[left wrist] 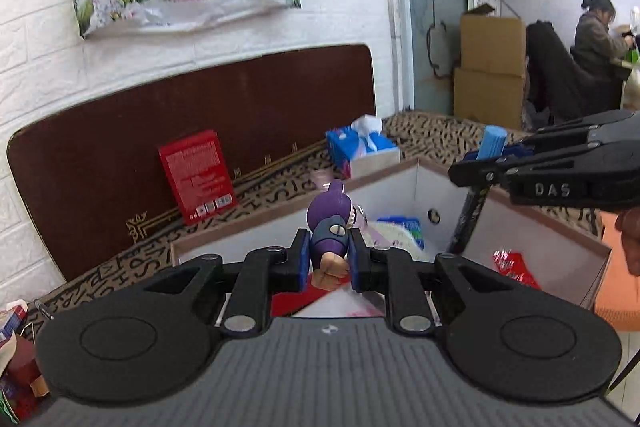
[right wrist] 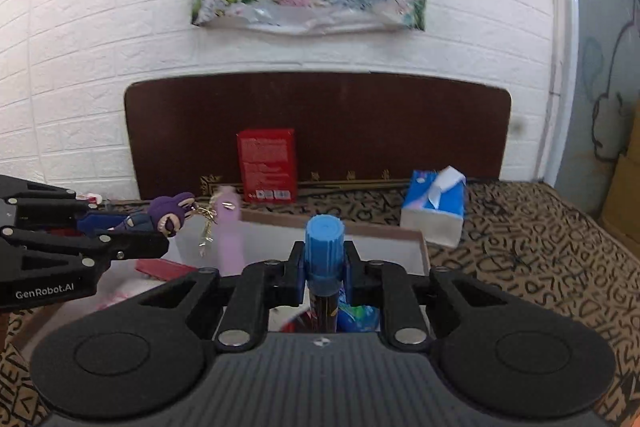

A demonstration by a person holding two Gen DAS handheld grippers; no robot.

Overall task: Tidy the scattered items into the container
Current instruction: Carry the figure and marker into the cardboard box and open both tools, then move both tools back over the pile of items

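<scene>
Your left hand-held gripper (left wrist: 330,259) is closed on a purple figurine keychain (left wrist: 330,227), its pads pinching the toy's body just above the near edge of the open cardboard box (left wrist: 440,183). Your right hand-held gripper (right wrist: 324,269) is clamped on a blue-capped marker (right wrist: 324,247), held upright over the same box, which already has a red packet (left wrist: 514,267) and other bits in it. The box sits on the letter-patterned cloth (right wrist: 520,247). Beyond it stand a blue tissue pack (right wrist: 434,207) and a red box (right wrist: 266,165) leaning against the dark brown board (right wrist: 360,123).
</scene>
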